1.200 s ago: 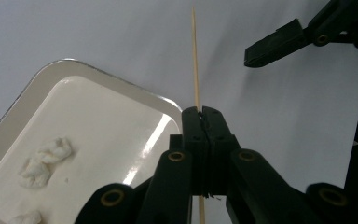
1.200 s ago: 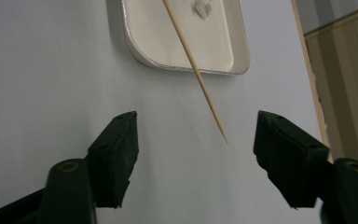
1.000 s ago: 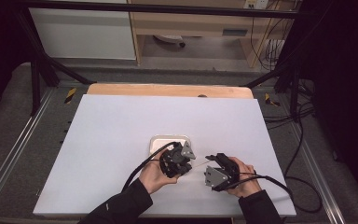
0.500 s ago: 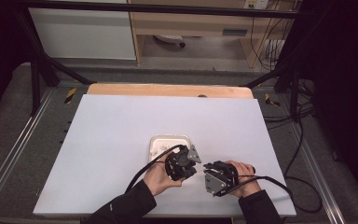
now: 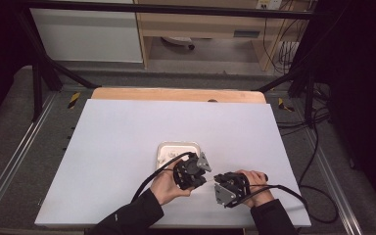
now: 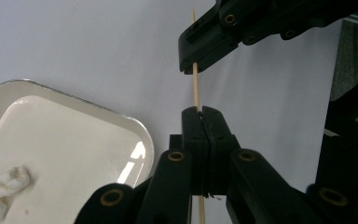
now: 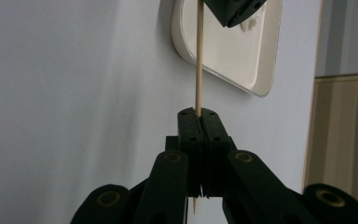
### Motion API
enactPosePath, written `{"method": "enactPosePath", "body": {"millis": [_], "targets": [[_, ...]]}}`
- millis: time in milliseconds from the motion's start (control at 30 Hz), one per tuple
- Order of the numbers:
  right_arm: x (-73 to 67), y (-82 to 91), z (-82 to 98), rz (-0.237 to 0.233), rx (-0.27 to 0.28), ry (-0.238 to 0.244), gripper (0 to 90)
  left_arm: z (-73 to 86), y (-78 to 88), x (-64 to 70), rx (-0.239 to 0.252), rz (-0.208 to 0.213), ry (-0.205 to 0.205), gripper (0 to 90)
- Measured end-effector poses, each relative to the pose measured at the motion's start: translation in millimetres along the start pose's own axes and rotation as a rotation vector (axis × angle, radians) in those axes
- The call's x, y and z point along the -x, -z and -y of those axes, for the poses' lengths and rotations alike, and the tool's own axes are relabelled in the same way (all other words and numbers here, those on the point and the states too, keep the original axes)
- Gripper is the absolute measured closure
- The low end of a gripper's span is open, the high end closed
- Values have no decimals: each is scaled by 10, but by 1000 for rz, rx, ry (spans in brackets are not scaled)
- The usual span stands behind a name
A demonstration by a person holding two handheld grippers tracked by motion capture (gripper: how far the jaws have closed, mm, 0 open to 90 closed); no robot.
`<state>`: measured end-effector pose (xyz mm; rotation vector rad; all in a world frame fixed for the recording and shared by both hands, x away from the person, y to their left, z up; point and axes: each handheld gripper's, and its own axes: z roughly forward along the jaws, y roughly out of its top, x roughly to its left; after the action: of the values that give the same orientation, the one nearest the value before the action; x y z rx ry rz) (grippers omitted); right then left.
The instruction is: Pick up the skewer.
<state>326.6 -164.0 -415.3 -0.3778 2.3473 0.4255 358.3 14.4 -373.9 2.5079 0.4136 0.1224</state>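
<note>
High view: the left gripper (image 5: 199, 172) and the right gripper (image 5: 219, 185) sit close together over the near middle of the white table (image 5: 117, 147), tips turned toward each other. A thin wooden skewer (image 5: 209, 179) bridges the short gap between them, its long axis running from one set of tips to the other; it is barely a pale line here and its ends cannot be made out. A white tray (image 5: 162, 149) lies just beyond the left gripper, partly covered by it (contents not readable from this height).

Left gripper view: the left gripper (image 6: 201, 112) has its jaws pressed together on the skewer (image 6: 196, 88), which runs straight on from the tips along the jaws' own line and passes into the right gripper (image 6: 192, 70) just ahead. A short length pokes out behind the pads at the bottom edge; the far tip is cut off at the top edge. The tray (image 6: 135, 128) lies to the left of the jaws and holds one small wad of white cloth or cotton (image 6: 2, 189) (material uncertain), partly cropped.

Right gripper view: the right gripper (image 7: 198, 113), whose jaws have just been closing, now clamps the skewer (image 7: 198, 60) between its pads. The stick points straight ahead to the left gripper (image 7: 226, 18). Its pointed end (image 7: 193, 205) shows below the pads. The tray (image 7: 265, 70) lies beyond, its top cropped; a small pale scrap in it is too blurred to name.
</note>
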Motion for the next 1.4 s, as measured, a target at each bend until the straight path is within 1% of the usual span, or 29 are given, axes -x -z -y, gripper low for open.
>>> {"method": "enactPosePath", "body": {"millis": [67,100,133,167,200,233,267,300,333,400,433,467,500,533,567,633,667,700,800,833,900,967,1000,1100,1133,1167,1233,1333,1400], "targets": [[-2,12,-5,15,-8,0,895,7,15,-21,3,3,-4,878],[0,17,-5,27,-18,6,895,13,27,-33,-2,0,-1,841],[0,28,-2,41,-35,6,895,17,38,-43,-18,-3,-5,756],[10,42,6,68,-61,32,895,21,47,-48,-29,-9,-6,664],[10,42,6,68,-61,32,895,28,57,-61,-50,-18,-3,664],[18,54,-3,85,-88,62,895,34,61,-71,-60,-15,0,585],[18,54,-3,85,-88,62,895,40,62,-89,-82,-3,4,585],[25,60,-26,98,-121,99,895,45,61,-104,-108,-4,4,556],[35,59,-38,106,-124,118,895,50,57,-117,-122,-1,11,546],[37,62,-51,108,-133,127,895,54,37,-139,-145,10,16,554],[48,52,-84,118,-134,157,895,52,23,-140,-159,15,22,557],[48,52,-84,118,-134,157,895,49,10,-140,-167,18,20,557],[44,52,-96,119,-141,157,895,41,-17,-133,-171,17,21,562],[50,37,-134,125,-141,182,895,27,-34,-127,-180,18,15,587],[50,37,-134,125,-141,182,895,18,-54,-118,-179,21,15,587],[46,30,-160,126,-147,201,895,-22,-95,-96,-205,24,-3,629],[37,24,-178,123,-155,229,895,-34,-110,-87,-208,22,-7,662],[37,24,-178,123,-155,229,895,-55,-133,-71,-217,25,-7,662],[27,27,-192,117,-164,246,895,-97,-161,-51,-241,10,-23,744],[26,29,-194,115,-165,253,895,-107,-167,-45,-241,10,-24,769],[6,33,-192,111,-173,245,895,-121,-170,-30,-241,-1,-27,816],[11,33,-194,111,-167,265,895,-124,-172,-26,-244,-7,-27,854],[4,37,-193,108,-173,258,895,-124,-175,-28,-249,-10,-26,862],[2,30,-199,111,-162,264,895,-118,-180,-27,-256,-21,-20,875],[12,27,-201,109,-162,286,895,-114,-183,-25,-256,-29,-19,882],[0,30,-205,108,-169,263,894,-111,-183,-23,-254,-35,-17,884],[-5,27,-206,115,-168,256,894,-99,-185,-21,-242,-47,-9,887],[-2,28,-207,123,-168,254,892,-86,-177,-19,-226,-59,2,888],[11,29,-207,133,-167,263,876,-80,-166,-20,-214,-67,3,889]]}}
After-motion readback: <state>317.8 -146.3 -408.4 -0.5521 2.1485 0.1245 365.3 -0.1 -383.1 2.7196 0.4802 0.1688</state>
